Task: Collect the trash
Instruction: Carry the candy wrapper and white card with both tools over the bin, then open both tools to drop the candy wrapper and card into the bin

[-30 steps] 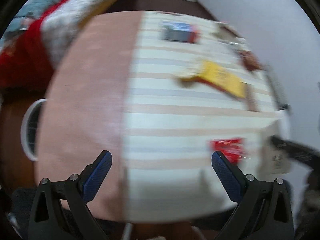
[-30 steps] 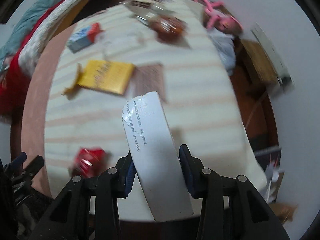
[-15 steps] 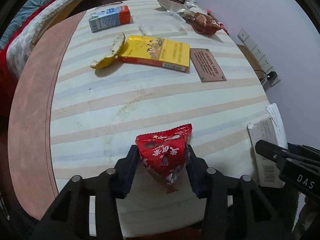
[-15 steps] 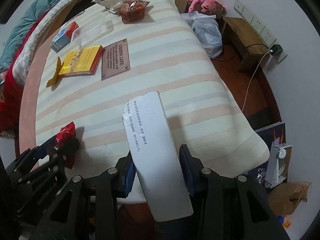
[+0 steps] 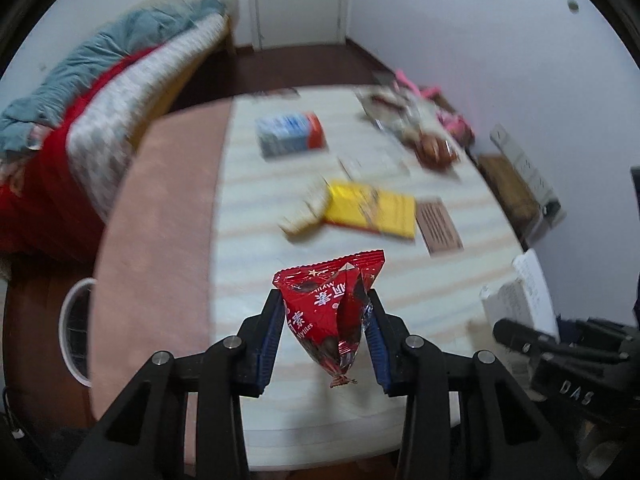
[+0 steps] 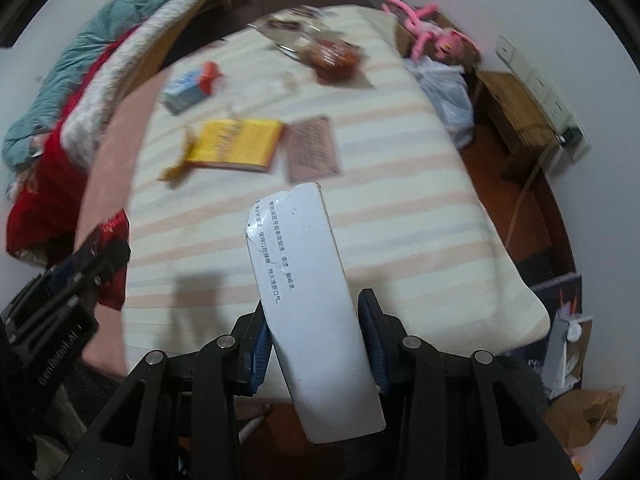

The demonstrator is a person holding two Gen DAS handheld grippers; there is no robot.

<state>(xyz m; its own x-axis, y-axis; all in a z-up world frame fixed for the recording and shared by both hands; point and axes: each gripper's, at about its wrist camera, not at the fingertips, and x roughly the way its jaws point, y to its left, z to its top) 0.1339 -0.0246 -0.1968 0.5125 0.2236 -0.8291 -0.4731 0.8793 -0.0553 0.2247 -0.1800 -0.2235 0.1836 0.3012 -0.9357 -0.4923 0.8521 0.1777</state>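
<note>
Left tool (image 5: pixel 325 322) tilted down, just closed, pinching red wrapper (image 5: pixel 334 312); right tool (image 6: pixel 312 334) pinching white box (image 6: pixel 308 300)

Left gripper (image 5: pixel 325 332) jaws, wide open a second ago, have just been closing onto red snack packet (image 5: pixel 334 312); packet now lifted off bench (image 5: pixel 400 296).

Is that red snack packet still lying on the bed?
No, the red packet is clamped between the pads of the left tool and hangs clear above the striped bed.
</note>
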